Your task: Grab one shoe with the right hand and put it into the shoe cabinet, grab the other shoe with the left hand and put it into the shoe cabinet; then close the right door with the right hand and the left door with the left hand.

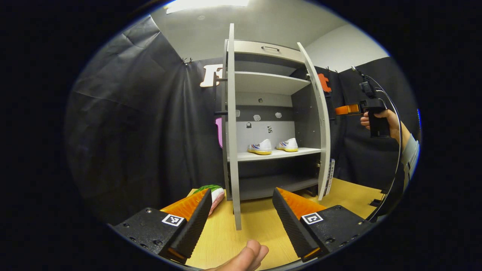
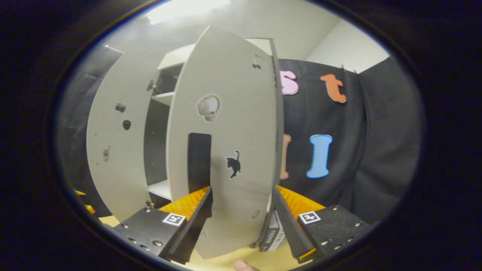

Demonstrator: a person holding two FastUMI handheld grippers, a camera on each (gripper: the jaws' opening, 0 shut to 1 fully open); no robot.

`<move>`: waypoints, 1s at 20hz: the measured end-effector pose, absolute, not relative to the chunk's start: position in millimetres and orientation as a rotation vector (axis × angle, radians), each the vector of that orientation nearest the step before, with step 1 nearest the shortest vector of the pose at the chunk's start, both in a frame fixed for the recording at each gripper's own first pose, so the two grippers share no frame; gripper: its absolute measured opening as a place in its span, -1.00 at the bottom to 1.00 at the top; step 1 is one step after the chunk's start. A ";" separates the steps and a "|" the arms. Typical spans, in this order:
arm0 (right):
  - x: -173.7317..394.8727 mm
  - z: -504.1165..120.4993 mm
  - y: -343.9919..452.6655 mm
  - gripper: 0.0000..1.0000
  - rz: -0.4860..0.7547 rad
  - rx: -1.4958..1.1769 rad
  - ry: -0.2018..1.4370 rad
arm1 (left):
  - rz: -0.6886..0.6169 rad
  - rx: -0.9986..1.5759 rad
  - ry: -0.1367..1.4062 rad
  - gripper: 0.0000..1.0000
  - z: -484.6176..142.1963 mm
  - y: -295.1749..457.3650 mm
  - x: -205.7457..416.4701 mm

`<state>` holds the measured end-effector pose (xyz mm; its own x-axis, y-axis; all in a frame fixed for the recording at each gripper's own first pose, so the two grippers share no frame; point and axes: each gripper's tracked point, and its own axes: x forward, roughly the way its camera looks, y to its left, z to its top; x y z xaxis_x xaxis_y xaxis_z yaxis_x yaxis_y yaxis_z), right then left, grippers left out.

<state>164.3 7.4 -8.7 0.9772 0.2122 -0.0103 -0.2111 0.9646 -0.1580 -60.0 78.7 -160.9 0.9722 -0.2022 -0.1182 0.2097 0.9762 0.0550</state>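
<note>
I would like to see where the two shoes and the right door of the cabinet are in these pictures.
Left shoe [image 1: 260,147], left gripper view: the side of its upper.
Right shoe [image 1: 288,145], left gripper view: the middle of its upper.
Right door [image 2: 233,124], right gripper view: the middle of its outer face.

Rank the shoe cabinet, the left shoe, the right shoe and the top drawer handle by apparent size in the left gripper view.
1. Shoe cabinet
2. Left shoe and right shoe, about alike
3. Drawer handle

Left gripper view faces open shoe cabinet [image 1: 271,124] front, farther; right gripper view near right door [image 2: 226,150].
</note>
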 end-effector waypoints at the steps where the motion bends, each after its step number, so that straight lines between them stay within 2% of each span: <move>1: 162.5 -12.3 11.5 0.92 0.218 -0.163 -0.008 | -0.199 0.067 0.122 0.94 -162.3 83.1 -59.4; 2: 159.3 -15.6 18.3 0.89 0.234 -0.170 -0.012 | -0.188 0.063 0.129 1.00 -162.3 88.1 -58.2; 4: 153.3 -23.1 32.5 0.94 0.268 -0.180 -0.020 | -0.166 0.058 0.137 0.96 -161.0 97.1 -53.7; 5: 150.9 -27.7 33.2 0.89 0.268 -0.185 -0.019 | -0.155 0.055 0.135 0.96 -159.0 101.7 -51.4; 9: 136.4 -41.1 31.9 0.89 0.268 -0.184 -0.025 | -0.109 0.053 0.124 0.95 -153.3 123.1 -42.3; 10: 131.2 -44.0 31.0 0.89 0.270 -0.188 -0.032 | -0.097 0.050 0.119 1.00 -149.5 129.4 -39.8; 11: 125.7 -47.5 30.2 0.89 0.271 -0.189 -0.035 | -0.087 0.047 0.116 0.95 -145.8 134.3 -35.3; 17: 76.1 -74.0 30.3 0.89 0.296 -0.150 -0.043 | -0.017 0.052 0.084 1.00 -125.0 174.5 -10.1; 19: 56.4 -85.1 27.2 0.92 0.290 -0.137 -0.052 | -0.007 0.009 0.109 0.94 -119.8 188.4 1.2; 20: 46.1 -91.6 26.6 0.89 0.294 -0.137 -0.055 | 0.007 -0.007 0.115 1.00 -115.6 201.7 6.5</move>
